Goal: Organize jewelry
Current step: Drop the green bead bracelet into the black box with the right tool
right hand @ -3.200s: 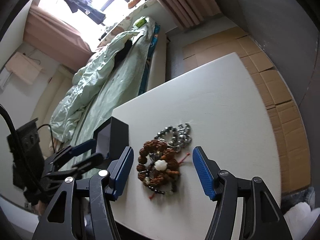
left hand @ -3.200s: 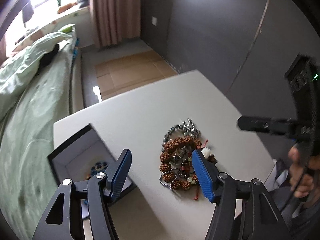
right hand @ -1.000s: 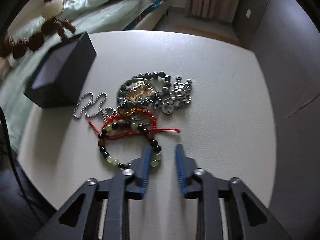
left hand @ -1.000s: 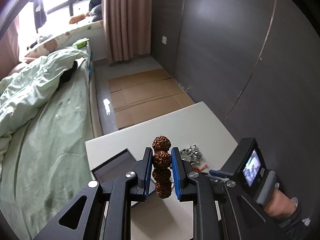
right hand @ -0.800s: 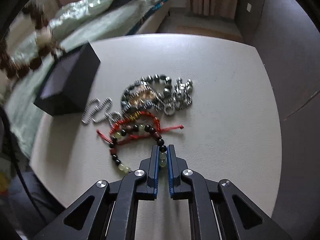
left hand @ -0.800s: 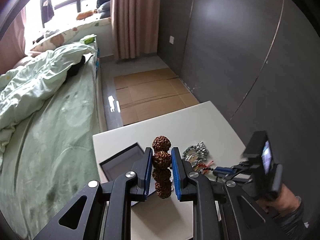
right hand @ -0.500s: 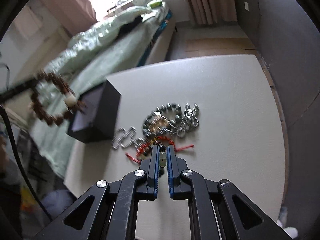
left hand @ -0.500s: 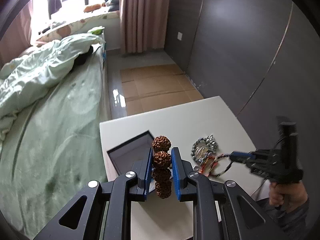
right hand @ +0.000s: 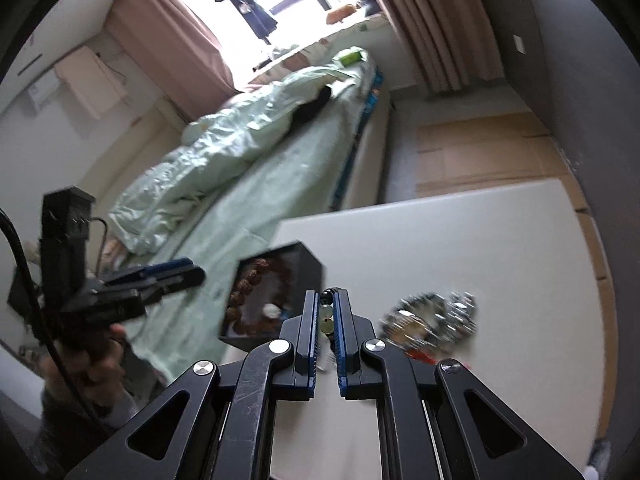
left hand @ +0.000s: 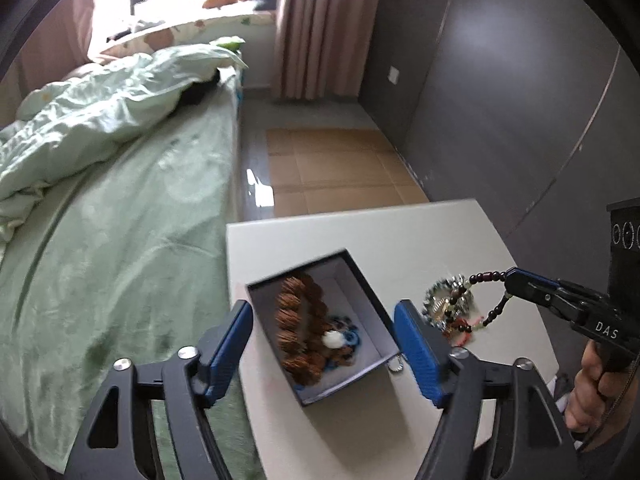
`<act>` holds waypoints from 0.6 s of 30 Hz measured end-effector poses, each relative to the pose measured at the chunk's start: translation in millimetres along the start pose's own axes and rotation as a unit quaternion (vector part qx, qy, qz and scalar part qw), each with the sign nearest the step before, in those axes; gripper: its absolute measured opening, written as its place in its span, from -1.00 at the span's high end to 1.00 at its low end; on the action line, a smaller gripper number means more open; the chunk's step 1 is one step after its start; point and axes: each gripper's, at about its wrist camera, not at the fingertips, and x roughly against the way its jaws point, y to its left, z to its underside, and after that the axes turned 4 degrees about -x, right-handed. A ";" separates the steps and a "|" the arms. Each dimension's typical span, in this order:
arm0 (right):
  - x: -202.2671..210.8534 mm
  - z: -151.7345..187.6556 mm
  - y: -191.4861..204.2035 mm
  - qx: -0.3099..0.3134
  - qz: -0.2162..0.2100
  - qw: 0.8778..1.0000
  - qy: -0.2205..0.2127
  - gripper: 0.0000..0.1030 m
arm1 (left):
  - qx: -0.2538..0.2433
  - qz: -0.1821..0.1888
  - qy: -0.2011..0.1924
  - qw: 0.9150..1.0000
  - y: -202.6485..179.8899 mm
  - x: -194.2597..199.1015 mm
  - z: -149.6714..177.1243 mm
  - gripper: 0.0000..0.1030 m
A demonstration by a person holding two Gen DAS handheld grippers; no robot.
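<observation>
The left gripper point(left hand: 323, 344) hangs right over the open black box point(left hand: 362, 280) with its jaws opening and nothing between the pads. The chunky brown seed bracelet point(left hand: 298, 328) looks blurred down inside the box, so I'd say it's dropping or just landed. To do this bit well I'd hold the left one centred over the box until the beads settle, then lift straight up so a finger doesn't clip the rim and drag the box toward the table point(left hand: 360, 224) edge, which it already sits close to on the bed side. The right gripper point(right hand: 328, 320) is clamped on a thin dark-and-pale bead bracelet point(left hand: 486, 280), which hangs clear in the air above the leftover pile of jewelry point(left hand: 448, 308). I'd wait for the left to clear out before bringing that one in. Box contents: the brown bracelet with its white bead, plus something blue and beady underneath — can't tell exactly what. Everything else is out on the table just beside the box.
</observation>
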 end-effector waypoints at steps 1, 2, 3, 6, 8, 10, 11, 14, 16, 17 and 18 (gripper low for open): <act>-2.7 -2.1 4.9 0.001 -0.007 1.000 -0.002 0.83 | 0.005 0.000 -0.002 1.000 3.9 2.9 0.7 -0.45; -5.4 -3.1 8.9 0.002 -0.011 1.000 -0.003 0.83 | 0.008 0.000 -0.002 1.000 6.8 4.9 0.9 -0.44; -7.4 -4.0 11.8 0.002 -0.015 1.000 -0.004 0.83 | 0.011 -0.002 -0.002 1.000 10.2 6.9 1.6 -0.44; -17.9 -8.1 23.5 0.002 -0.029 1.000 -0.005 0.83 | 0.012 -0.010 -0.003 1.000 16.4 11.7 5.7 -0.44; -24.8 -9.9 32.2 0.005 -0.041 0.999 -0.006 0.83 | 0.015 -0.009 -0.003 1.000 21.5 15.1 9.5 -0.45; -32.3 -11.4 39.5 0.006 -0.052 0.999 -0.004 0.83 | 0.018 -0.010 -0.002 1.000 25.7 17.2 12.6 -0.45; -36.9 -12.0 43.7 0.007 -0.057 0.998 -0.003 0.83 | 0.018 -0.012 -0.002 1.000 27.7 18.3 14.2 -0.45; -49.2 -12.2 55.8 0.012 -0.065 0.998 0.001 0.83 | 0.021 -0.012 0.000 1.000 33.0 21.5 18.7 -0.44; -55.2 -12.1 63.2 0.015 -0.065 0.998 0.002 0.83 | 0.023 -0.013 -0.002 1.000 36.3 24.7 21.4 -0.45; -57.5 -12.3 65.9 0.017 -0.066 0.998 0.001 0.83 | 0.024 -0.014 -0.003 1.000 38.0 26.4 22.7 -0.45; -59.4 -12.1 68.0 0.018 -0.067 0.998 0.000 0.83 | 0.025 -0.014 -0.004 1.000 39.5 27.5 23.6 -0.44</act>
